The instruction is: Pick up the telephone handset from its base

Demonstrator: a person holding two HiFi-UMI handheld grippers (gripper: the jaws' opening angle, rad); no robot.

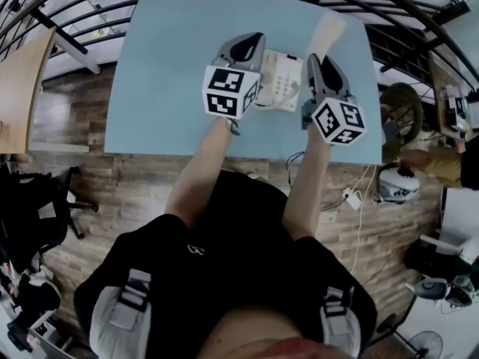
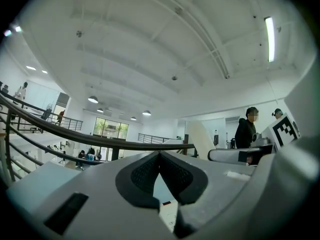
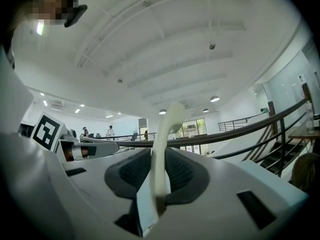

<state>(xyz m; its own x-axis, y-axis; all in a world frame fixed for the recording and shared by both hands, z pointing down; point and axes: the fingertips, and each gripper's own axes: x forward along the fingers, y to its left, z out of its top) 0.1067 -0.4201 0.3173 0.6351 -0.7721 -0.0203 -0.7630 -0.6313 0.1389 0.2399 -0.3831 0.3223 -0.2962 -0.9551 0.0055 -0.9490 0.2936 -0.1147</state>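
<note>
In the head view the cream telephone handset (image 1: 328, 30) is lifted clear of the white base (image 1: 283, 82), which lies on the light blue table (image 1: 165, 88). My right gripper (image 1: 317, 60) is shut on the handset; in the right gripper view the handset (image 3: 163, 144) stands upright between the dark pads (image 3: 134, 173). My left gripper (image 1: 251, 43) hovers over the base's left side. Its pads (image 2: 145, 174) meet at the tips with nothing between them, and the base (image 2: 168, 215) shows below through the gap. The left gripper view also catches the raised handset (image 2: 200, 139).
The table's near edge (image 1: 239, 155) runs just in front of my arms, above a wooden floor with cables (image 1: 352, 197) and a round white appliance (image 1: 397, 182). A curved black railing (image 2: 90, 136) runs behind the table. Two people (image 2: 246, 130) stand far off.
</note>
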